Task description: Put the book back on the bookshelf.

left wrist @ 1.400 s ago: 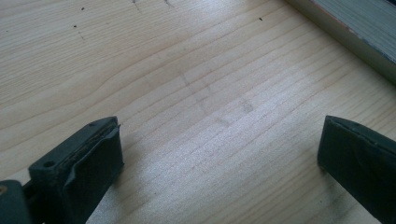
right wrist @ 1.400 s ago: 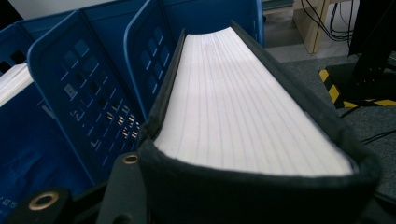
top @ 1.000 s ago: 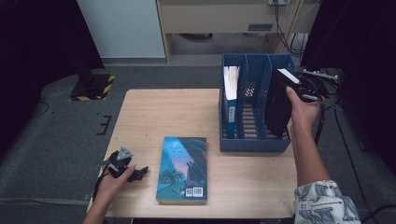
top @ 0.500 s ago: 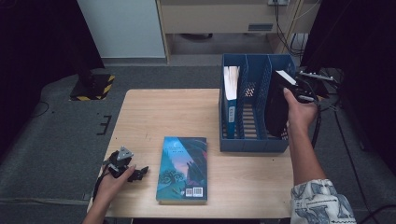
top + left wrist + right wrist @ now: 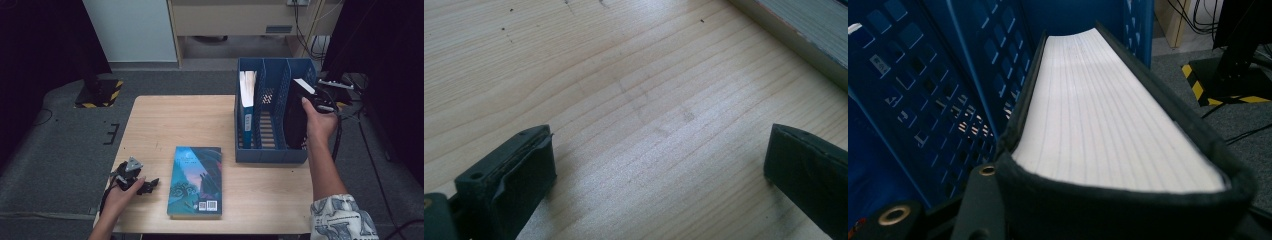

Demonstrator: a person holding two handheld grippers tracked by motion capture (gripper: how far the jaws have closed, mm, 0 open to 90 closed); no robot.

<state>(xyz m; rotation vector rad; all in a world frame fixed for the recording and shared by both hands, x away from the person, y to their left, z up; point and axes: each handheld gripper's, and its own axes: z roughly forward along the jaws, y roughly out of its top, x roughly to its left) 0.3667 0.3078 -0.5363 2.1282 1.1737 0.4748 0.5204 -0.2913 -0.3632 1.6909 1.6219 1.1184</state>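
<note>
Black-covered book [image 5: 295, 117] first: you have it upright in your right gripper [image 5: 320, 102], standing in the rightmost compartment of the blue file rack [image 5: 270, 152], with its top corner tipped up above the rack's rim. In the right gripper view the white page edge [image 5: 1103, 115] runs away from you between the dark covers, and the jaws sit clamped across the book's thickness at the near end, so the book hangs edge-on and can slide down between the blue lattice walls. That grip makes sense, since holding it by the upper end leaves the lower part free to enter the slot. Whether its bottom edge already rests on the rack floor is hard to judge, because the front wall hides it.

Two compartments over, a white-and-blue binder [image 5: 247, 107] stands against the rack's left wall, and the middle slot looks free.

Out on the wooden table [image 5: 165, 115], a second book with a teal illustrated cover [image 5: 196, 180] lies flat, back cover up, near the front edge; it is probably the next one for you to shelve.

Your left gripper [image 5: 136, 181] rests low on the table just left of that book, jaws spread wide with nothing but bare wood between them, ready rather than working.
</note>
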